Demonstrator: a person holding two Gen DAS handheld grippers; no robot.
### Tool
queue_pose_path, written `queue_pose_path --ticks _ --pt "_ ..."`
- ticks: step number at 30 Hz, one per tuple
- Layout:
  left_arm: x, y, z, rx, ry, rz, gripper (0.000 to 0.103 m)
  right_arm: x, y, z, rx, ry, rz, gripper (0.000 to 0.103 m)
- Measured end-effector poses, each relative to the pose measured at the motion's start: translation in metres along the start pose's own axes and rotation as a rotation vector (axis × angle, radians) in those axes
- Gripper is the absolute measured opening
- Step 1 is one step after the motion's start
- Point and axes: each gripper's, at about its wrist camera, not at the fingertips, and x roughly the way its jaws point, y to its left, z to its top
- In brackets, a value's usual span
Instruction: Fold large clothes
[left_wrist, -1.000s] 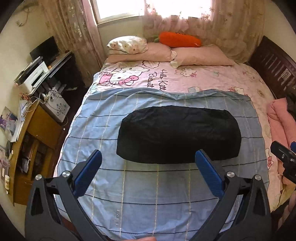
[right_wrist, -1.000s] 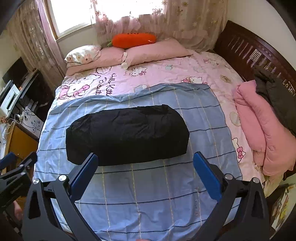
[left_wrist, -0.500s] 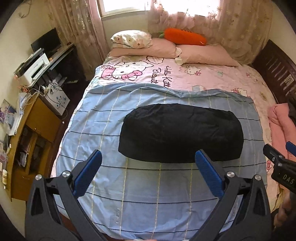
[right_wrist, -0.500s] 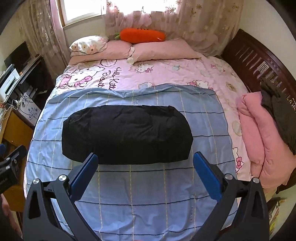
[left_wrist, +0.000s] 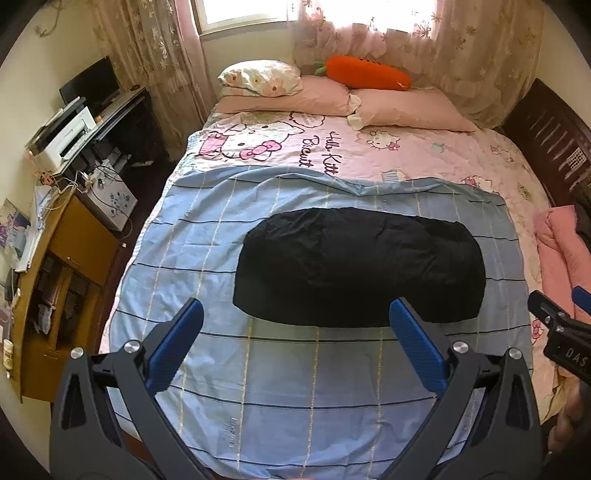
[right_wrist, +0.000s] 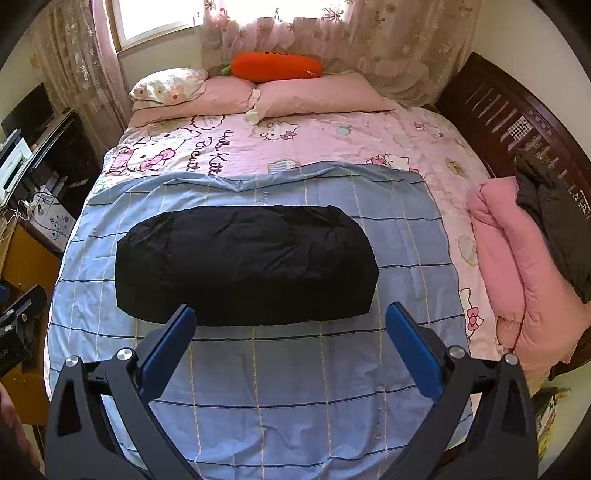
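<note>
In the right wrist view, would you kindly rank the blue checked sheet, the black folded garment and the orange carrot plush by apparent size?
1. Blue checked sheet
2. Black folded garment
3. Orange carrot plush, though it lies farthest from the camera, so it looks smaller than it is.

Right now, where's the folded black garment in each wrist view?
Left wrist: black garment sits center-right on the blue plaid sheet.
Right wrist: black garment sits center-left on that sheet.
Shared landmark: orange carrot plush on the pillows.

— Clearance above sheet (right_wrist: 295, 369)?
— Open in front of garment (right_wrist: 243, 264); both sides bare.
— Obstructions?
— Pink quilt (right_wrist: 517, 280) by right edge, pillows (right_wrist: 317, 94) at far end, desk (left_wrist: 66, 258) along left.
</note>
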Motion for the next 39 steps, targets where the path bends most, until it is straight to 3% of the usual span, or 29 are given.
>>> queue_pose_path --ticks 39 --pt "0.0026 0.0037 -0.0044 -0.025 -0.008 0.000 0.101 0.0006 -0.0028 -0.0017 -0.002 0.005 -0.004 0.102"
